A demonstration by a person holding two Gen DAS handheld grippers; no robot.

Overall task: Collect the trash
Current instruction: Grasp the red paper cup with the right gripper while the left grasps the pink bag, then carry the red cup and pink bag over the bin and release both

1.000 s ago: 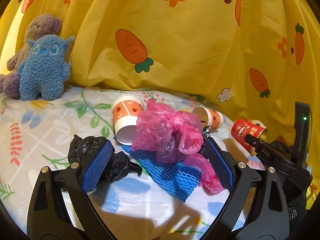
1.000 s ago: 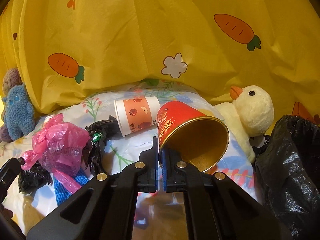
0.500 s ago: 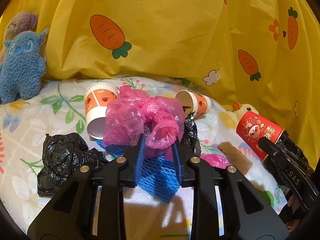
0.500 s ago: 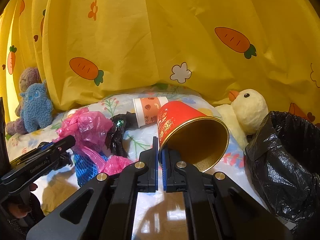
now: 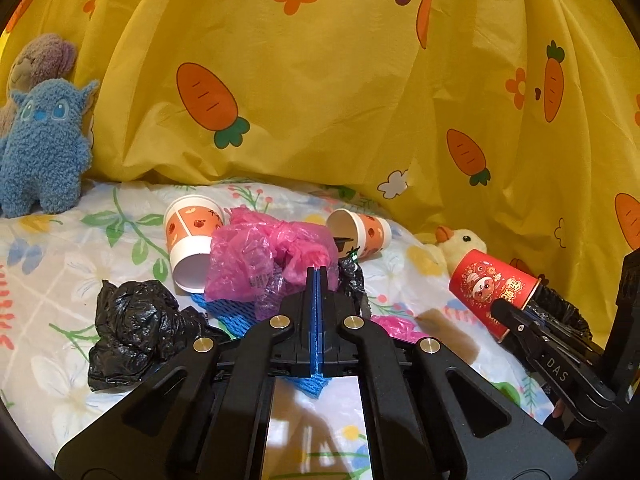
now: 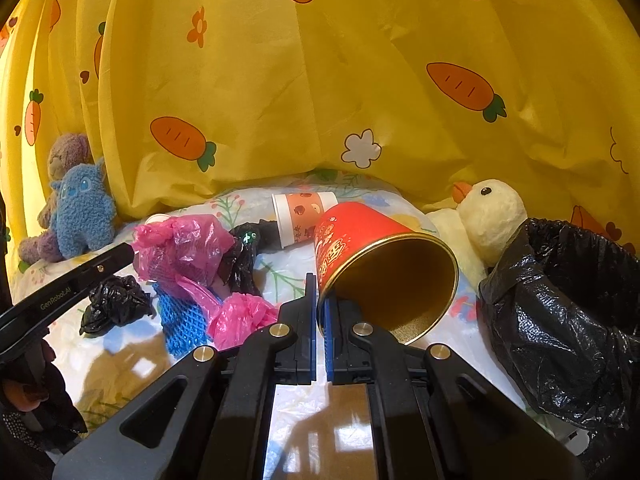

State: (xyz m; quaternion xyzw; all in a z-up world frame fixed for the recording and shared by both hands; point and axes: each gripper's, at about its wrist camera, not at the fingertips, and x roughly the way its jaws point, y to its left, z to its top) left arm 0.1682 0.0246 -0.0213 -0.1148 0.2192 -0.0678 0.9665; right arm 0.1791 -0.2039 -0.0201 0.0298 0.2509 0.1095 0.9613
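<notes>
Jaws of the left gripper (image 5: pixel 316 276) are recorded as clenched, pads pressed flat together at the near edge of the pink plastic bag (image 5: pixel 264 260); a second ago they stood wide apart around the same heap, and half a second ago they were half closed. Whether a fold of the film is actually pinched between them cannot be told, since the pads hide the contact. It is judged that a grasp on the pink bag has just been attempted, so one more item may be ready for lifting. Jaws of the right gripper (image 6: pixel 319 300) are noted as grasping the rim wall of the red paper cup (image 6: pixel 372 264), as in both earlier views; the cup is held tilted with its gold interior facing the camera and nothing is seen inside it. Bin lined with a black bag (image 6: pixel 560 300) is listed at the right, just beside the held cup; its mouth is open, but its contents are not visible. It is judged that the cup is close to disposal. Items left lying on the floral sheet (image 5: pixel 60 280): blue foam netting (image 6: pixel 180 320) under the pink bag, a crumpled black bag (image 5: pixel 136 328), two orange-printed paper cups (image 5: pixel 192 236) (image 5: pixel 360 232) on their sides, the interior visible in neither. Soft toys noted, not counted as trash: blue monster (image 5: pixel 44 152), yellow duck (image 6: pixel 484 220).
</notes>
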